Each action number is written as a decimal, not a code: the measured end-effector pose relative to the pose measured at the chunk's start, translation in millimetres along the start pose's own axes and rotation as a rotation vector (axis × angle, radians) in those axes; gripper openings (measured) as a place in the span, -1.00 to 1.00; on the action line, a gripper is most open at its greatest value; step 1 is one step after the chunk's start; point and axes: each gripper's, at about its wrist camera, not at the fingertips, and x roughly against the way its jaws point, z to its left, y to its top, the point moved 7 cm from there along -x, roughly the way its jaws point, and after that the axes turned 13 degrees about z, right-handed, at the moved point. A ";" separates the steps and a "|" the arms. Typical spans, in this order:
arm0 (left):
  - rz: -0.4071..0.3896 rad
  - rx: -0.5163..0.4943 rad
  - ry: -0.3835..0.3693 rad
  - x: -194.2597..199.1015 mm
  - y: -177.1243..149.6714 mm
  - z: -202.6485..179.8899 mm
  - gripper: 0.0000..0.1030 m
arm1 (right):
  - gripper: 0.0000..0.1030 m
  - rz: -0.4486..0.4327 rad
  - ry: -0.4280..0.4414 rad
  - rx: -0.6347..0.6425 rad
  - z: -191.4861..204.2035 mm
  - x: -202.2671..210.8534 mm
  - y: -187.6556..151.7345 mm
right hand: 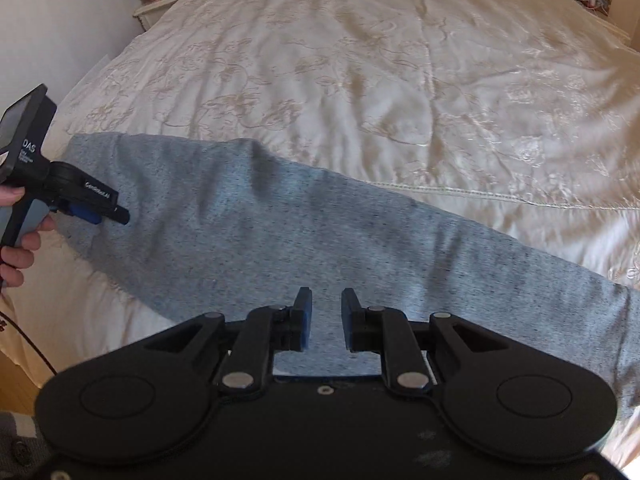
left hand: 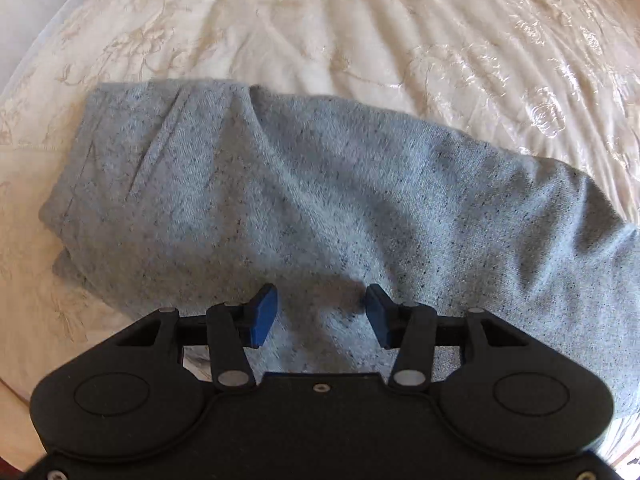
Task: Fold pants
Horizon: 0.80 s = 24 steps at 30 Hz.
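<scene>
**A:** Which step is this?

**B:** Between folds, I'd judge. The grey pants [right hand: 280, 232] lie as one long band across the cream bedspread [right hand: 400, 80], legs seemingly laid one on the other. Neither claw has cloth in it.

**A:** How do the claws stand?

**B:** The left gripper [left hand: 321, 316] hangs over the waist end with its blue pads [left hand: 264, 316] well apart and nothing between them. The right gripper [right hand: 326, 318] has a narrower gap, also empty; the fabric merely lies beneath it.

**A:** Where are the pants relative to each?

**B:** From the left wrist view they spread from 9 o'clock, where the pocket seam [left hand: 160, 140] shows, to 3 o'clock. From the right wrist view the band runs from 10 o'clock, where the left gripper [right hand: 100, 212] and the person's hand [right hand: 20, 240] are, toward 4 o'clock.

**A:** Next move?

**B:** Probably pinching the cuff end, off past 4 o'clock, and carrying it to the waist, with both layers caught together.
</scene>
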 end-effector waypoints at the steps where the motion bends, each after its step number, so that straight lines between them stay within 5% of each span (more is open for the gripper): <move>1: -0.029 -0.015 -0.003 10.4 2.1 8.9 0.09 | -0.57 0.003 0.026 0.048 25.0 -8.5 4.1; 7: -0.076 0.055 0.052 32.5 9.1 98.7 0.09 | -0.51 0.041 0.051 0.332 137.4 -55.9 6.2; 15: -0.021 0.142 0.079 18.6 -3.3 170.0 0.09 | -0.52 0.031 -0.172 0.707 199.7 -103.4 -0.5; 17: -0.010 0.133 0.069 15.9 -10.1 174.7 0.09 | -0.91 0.039 -0.166 0.667 185.4 -100.6 6.2; 24: 0.002 0.137 -0.020 10.5 -14.7 170.1 0.09 | -0.93 -0.017 -0.195 0.537 153.3 -72.4 37.3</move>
